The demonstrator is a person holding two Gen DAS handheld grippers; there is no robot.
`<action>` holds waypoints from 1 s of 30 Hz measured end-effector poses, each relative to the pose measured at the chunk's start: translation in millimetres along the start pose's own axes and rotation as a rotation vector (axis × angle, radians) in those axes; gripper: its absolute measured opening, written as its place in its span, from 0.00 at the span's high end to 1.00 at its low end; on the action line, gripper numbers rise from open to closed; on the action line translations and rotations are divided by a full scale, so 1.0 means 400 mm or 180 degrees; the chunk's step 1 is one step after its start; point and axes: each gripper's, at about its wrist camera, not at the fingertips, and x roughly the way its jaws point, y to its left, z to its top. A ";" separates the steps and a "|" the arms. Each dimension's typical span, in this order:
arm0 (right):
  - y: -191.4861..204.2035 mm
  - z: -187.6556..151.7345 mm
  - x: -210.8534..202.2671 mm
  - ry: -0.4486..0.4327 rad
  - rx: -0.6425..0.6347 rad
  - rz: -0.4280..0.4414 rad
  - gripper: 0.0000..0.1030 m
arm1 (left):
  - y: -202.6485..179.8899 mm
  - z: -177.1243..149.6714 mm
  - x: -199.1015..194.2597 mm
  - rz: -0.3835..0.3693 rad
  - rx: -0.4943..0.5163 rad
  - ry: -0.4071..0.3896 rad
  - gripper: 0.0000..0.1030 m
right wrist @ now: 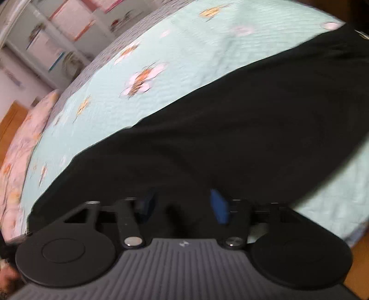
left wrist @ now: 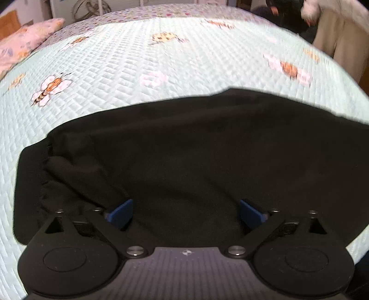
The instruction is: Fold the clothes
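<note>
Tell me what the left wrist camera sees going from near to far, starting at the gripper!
left gripper with blue fingertips → black garment → pale green quilt with bees and flowers → flowered border at the far edge.

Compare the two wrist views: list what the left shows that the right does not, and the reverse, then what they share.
Only the left wrist view: the left gripper, jaws wide over the black garment without pinching it, the bunched folds at the garment's side, a beige cloth hanging past the bed.

Only the right wrist view: the right gripper, jaws about half open over the cloth, white shelves, orange wood by the bed.

Both: the garment, the bee-print quilt, the pink pillow.
</note>
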 end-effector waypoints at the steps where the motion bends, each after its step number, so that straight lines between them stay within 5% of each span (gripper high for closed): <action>1: -0.005 0.002 -0.013 -0.0062 0.0068 -0.0056 0.49 | 0.022 0.001 -0.018 -0.0067 -0.0098 -0.0062 0.09; 5: 0.030 -0.017 -0.054 -0.0290 -0.0149 -0.0143 0.37 | 0.113 -0.002 -0.107 -0.0135 -0.0411 -0.0410 0.09; 10: 0.119 -0.049 -0.020 -0.0160 -0.0308 0.0759 0.35 | 0.169 -0.031 -0.159 -0.0099 -0.0534 -0.0541 0.09; 15: 0.201 -0.099 0.040 0.0133 -0.0472 0.1301 0.35 | 0.057 -0.060 -0.122 -0.0132 0.0051 -0.0378 0.05; 18: 0.211 -0.108 0.119 0.0390 -0.0415 0.1094 0.38 | 0.010 -0.092 -0.025 0.0225 0.0360 -0.0039 0.00; 20: 0.190 -0.111 0.127 0.0381 -0.0380 0.0940 0.50 | 0.018 -0.094 -0.034 0.0223 0.0295 -0.0097 0.02; 24: 0.197 -0.109 0.077 0.0204 -0.0509 0.0815 0.36 | 0.054 -0.081 -0.077 0.0201 0.0088 -0.0204 0.10; 30: 0.188 -0.106 -0.010 -0.0032 -0.0384 0.1043 0.33 | 0.092 -0.080 -0.177 -0.0392 -0.0357 -0.0608 0.08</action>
